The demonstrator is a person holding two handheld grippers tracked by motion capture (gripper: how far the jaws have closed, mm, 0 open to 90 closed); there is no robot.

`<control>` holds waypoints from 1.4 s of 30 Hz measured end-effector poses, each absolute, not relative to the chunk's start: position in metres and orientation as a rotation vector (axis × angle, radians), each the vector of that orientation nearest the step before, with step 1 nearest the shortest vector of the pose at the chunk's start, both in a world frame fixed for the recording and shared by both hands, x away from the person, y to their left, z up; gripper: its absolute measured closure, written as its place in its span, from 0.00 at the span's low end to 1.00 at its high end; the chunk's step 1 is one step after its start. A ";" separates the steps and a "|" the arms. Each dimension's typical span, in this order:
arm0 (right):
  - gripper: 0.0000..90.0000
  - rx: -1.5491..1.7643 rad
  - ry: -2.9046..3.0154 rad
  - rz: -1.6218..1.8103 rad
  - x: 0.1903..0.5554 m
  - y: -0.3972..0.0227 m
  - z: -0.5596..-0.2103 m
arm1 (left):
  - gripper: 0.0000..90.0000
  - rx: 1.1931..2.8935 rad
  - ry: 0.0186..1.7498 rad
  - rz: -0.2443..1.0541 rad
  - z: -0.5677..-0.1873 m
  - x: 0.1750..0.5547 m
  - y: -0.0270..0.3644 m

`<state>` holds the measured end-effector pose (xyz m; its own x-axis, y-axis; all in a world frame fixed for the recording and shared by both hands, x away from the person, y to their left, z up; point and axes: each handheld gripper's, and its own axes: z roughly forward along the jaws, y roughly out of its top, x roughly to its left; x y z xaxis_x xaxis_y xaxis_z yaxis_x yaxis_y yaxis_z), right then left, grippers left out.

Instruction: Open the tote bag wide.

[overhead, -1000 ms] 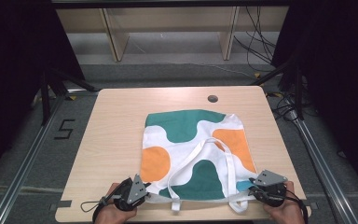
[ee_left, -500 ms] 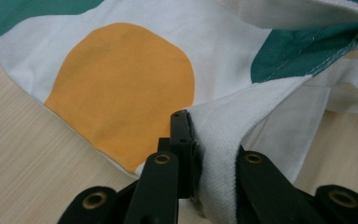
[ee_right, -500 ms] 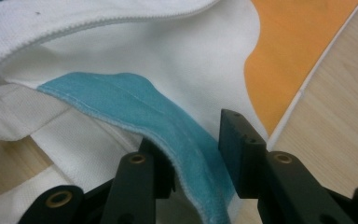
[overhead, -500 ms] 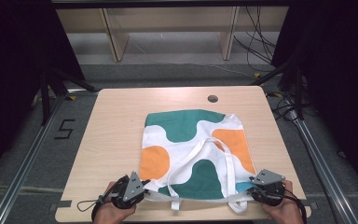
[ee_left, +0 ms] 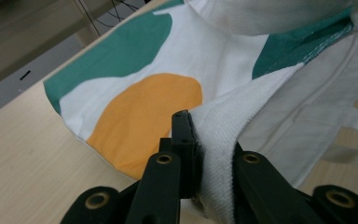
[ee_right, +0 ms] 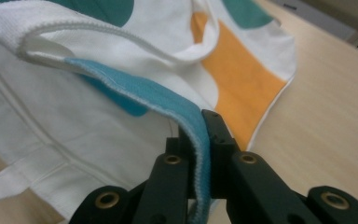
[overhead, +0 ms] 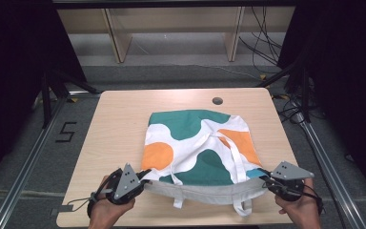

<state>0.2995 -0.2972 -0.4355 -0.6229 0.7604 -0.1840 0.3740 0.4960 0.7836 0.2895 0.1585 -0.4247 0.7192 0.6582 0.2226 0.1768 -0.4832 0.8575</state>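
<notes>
Two corners of the tote bag (overhead: 198, 148) sit pinched in your grippers: left gripper (ee_left: 191, 154) clamps the white hem, right gripper (ee_right: 203, 149) the blue edge. Bare wooden table (overhead: 119, 124) lies beyond. The bag's mouth faces you, its length running away toward shelving (overhead: 171, 28).

A single mark could be read: a black figure "5" (overhead: 66, 131) stood on the grey floor (overhead: 24, 143), at about nine o'clock from the table (overhead: 119, 124), just beyond its left edge. The bag (overhead: 195, 143) on the table carried coloured patches without any lettering. No label or brand name could be read on anything else.
</notes>
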 end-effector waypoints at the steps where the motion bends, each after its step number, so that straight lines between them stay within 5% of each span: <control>1: 0.98 0.899 2.215 0.993 0.303 -0.299 -0.429 | 0.93 2.018 0.630 0.687 -0.421 0.292 0.159; 27: 0.98 0.737 1.994 1.188 0.317 -0.302 -0.274 | 0.96 1.737 0.370 1.013 -0.269 0.300 0.169; 35: 0.98 0.716 1.951 1.217 0.320 -0.306 -0.242 | 0.96 1.683 0.416 0.916 -0.254 0.299 0.163; 42: 0.98 0.769 1.974 1.180 0.346 -0.307 -0.253 | 0.96 1.693 0.497 0.859 -0.275 0.330 0.162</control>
<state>0.3458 -0.3071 -0.2529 -0.5778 0.7723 -0.2639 0.1330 0.4082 0.9032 0.3302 0.1625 -0.2747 0.6466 0.7067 0.2873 -0.1026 -0.2926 0.9507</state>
